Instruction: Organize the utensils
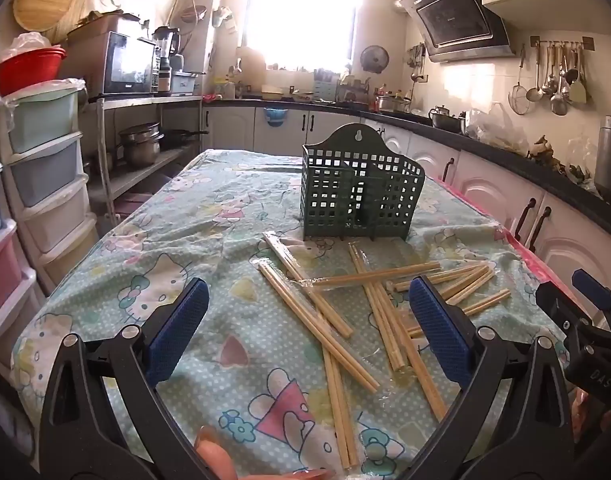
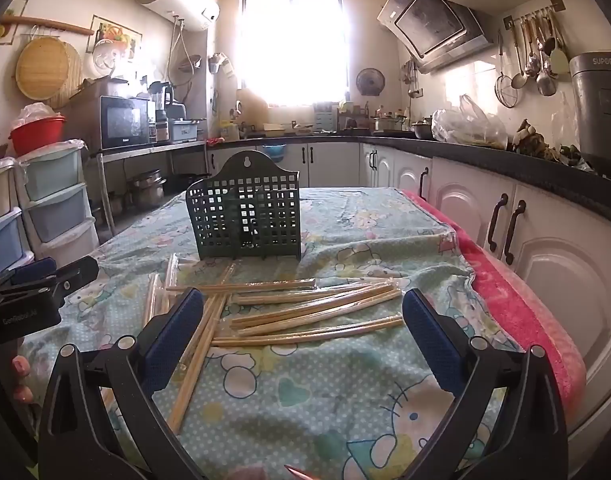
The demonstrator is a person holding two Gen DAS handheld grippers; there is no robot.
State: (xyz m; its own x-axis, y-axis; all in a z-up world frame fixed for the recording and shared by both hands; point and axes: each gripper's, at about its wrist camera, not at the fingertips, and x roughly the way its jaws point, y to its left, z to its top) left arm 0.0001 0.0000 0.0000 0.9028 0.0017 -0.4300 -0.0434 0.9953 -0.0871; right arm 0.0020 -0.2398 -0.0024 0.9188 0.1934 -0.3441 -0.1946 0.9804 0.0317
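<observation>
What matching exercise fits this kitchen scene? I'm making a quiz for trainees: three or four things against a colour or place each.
Things:
1. utensil holder
2. chopsticks
3. bucket
4. towel

Descriptions:
A. red, on top of the drawers
B. pink, along the table's edge
C. dark green, upright
D. scattered flat on the cloth

Pairs: 1-C, 2-D, 3-A, 4-B

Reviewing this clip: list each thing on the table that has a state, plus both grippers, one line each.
Green holder: upright on the cloth, no chopsticks visible inside.
Chopsticks: loose crossed pile in clear wrappers, lying flat before the holder.
Left gripper: open, holding nothing.
Right gripper: open, holding nothing.
Tablecloth: spread, wrinkled.
</observation>
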